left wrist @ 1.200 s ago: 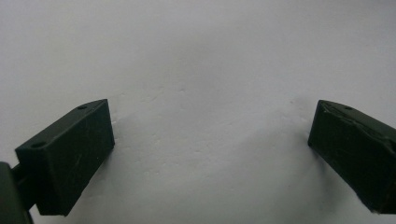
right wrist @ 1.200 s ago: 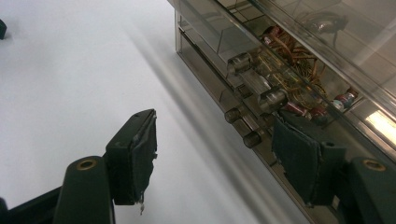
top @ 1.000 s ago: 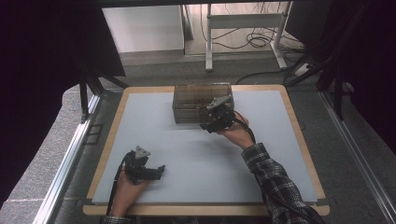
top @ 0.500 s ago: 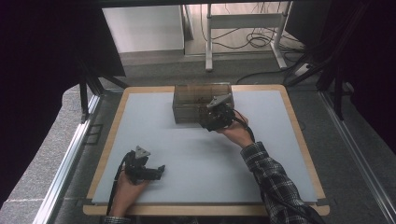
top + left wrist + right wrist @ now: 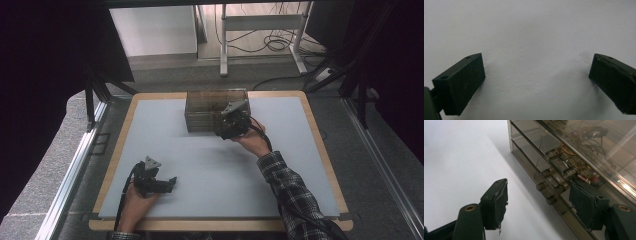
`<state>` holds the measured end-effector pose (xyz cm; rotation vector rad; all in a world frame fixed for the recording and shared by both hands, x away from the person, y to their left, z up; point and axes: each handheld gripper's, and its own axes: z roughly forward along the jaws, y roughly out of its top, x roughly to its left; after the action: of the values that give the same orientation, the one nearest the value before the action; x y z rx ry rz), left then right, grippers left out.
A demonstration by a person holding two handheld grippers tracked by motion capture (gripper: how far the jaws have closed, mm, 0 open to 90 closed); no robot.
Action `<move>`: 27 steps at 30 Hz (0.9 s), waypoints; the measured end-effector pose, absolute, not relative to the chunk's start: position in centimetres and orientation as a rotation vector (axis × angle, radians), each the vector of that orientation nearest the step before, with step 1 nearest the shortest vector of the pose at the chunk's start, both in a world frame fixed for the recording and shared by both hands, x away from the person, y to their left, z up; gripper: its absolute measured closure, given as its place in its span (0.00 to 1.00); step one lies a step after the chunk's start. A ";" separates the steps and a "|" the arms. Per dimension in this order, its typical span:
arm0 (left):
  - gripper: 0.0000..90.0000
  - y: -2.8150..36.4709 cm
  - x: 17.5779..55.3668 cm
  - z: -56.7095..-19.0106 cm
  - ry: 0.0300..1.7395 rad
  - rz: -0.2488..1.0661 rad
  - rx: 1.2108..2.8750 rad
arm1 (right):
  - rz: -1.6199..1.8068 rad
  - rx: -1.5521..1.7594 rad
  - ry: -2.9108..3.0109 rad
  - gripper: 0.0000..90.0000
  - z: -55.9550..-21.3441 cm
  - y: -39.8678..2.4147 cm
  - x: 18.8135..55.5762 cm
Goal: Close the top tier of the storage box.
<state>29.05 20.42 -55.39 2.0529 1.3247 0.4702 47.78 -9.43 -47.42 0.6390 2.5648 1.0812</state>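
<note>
The smoky clear drawer box (image 5: 216, 109) stands at the table's (image 5: 150, 130) far middle, drawers seemingly all shut; the right gripper (image 5: 537, 202) hovers open at its knobs (image 5: 548, 200), gripping nothing; the left gripper (image 5: 536, 82) rests open near the front edge; any pull remains undone.

A lab: black curtains (image 5: 45, 75), metal-framed bench (image 5: 70, 175), cables on the floor (image 5: 280, 42).

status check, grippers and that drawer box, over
Left gripper open, resting on the white mat, nothing between jaws. Right gripper open at the smoky clear drawer box, by its knobs, no grip. Nothing in the way.
</note>
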 end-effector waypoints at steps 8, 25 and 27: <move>0.00 20.4 29.0 -55.4 1.326 0.470 2.051 | 1.086 0.640 2.568 0.35 -47.4 -9.3 47.9; 0.00 20.4 29.0 -55.4 1.325 0.470 2.052 | 1.058 0.619 2.571 0.33 -47.5 -9.0 47.9; 0.00 20.4 29.0 -55.4 1.325 0.470 2.052 | 1.051 0.617 2.571 0.33 -47.4 -9.0 47.8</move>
<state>29.04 20.42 -55.40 2.0523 1.3247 0.4702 47.81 -9.00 -47.44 0.6173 2.5709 1.0509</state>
